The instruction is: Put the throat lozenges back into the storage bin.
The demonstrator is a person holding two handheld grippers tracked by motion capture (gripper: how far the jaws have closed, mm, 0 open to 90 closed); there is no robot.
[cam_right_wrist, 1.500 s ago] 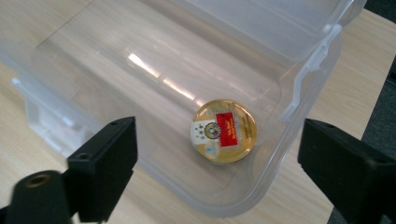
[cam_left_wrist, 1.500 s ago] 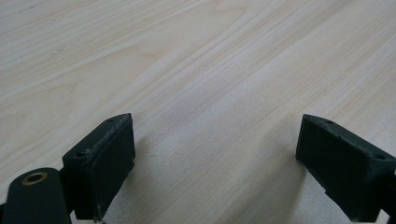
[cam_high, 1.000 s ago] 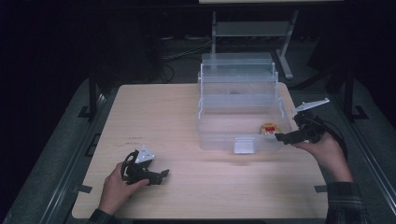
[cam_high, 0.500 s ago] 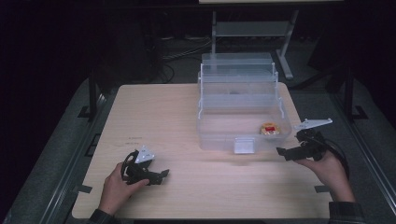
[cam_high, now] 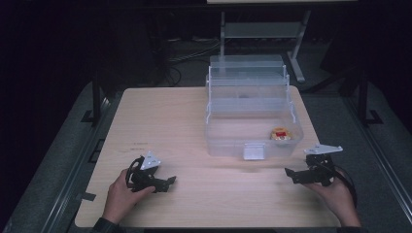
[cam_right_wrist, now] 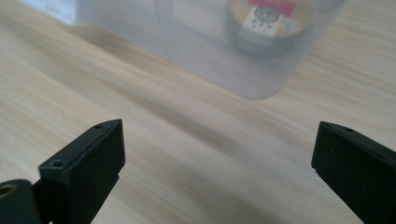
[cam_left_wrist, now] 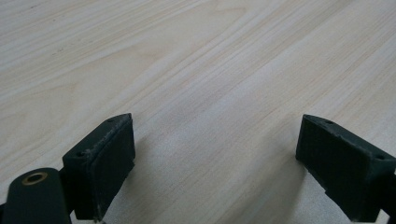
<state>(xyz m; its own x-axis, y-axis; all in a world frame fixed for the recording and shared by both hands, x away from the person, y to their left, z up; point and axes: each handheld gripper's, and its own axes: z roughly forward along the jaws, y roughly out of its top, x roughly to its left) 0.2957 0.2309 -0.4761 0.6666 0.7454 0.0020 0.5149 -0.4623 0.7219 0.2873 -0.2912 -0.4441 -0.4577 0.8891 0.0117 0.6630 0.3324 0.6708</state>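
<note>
Clear plastic tiered box (cam_high: 252, 114) is seen standing open on the far right part of the counter (cam_high: 160, 121), trays stepped back, white latch at its front wall. A small round roll with a yellow-and-red label (cam_high: 281, 134) is seen inside the bottom compartment, at its right front corner; through the wall it is also seen in the right gripper view (cam_right_wrist: 267, 23), blurred, so what it is exactly cannot be told.

Right gripper (cam_high: 302, 175) is held low over the counter's right front area, just in front of the box's right front corner, apart from it. Its jaws are released, spread wide, nothing between them; bare wood is seen in the gap (cam_right_wrist: 215, 158). The jaws are pointed toward the box corner.

Left gripper (cam_high: 163, 183) is held at the counter's left front area, well apart from the box. Its jaws are also released and wide, nothing grasped; plain wood grain is seen between them in the left gripper view (cam_left_wrist: 215, 154).

Both grippers are gripped from behind by the person's hands.
</note>
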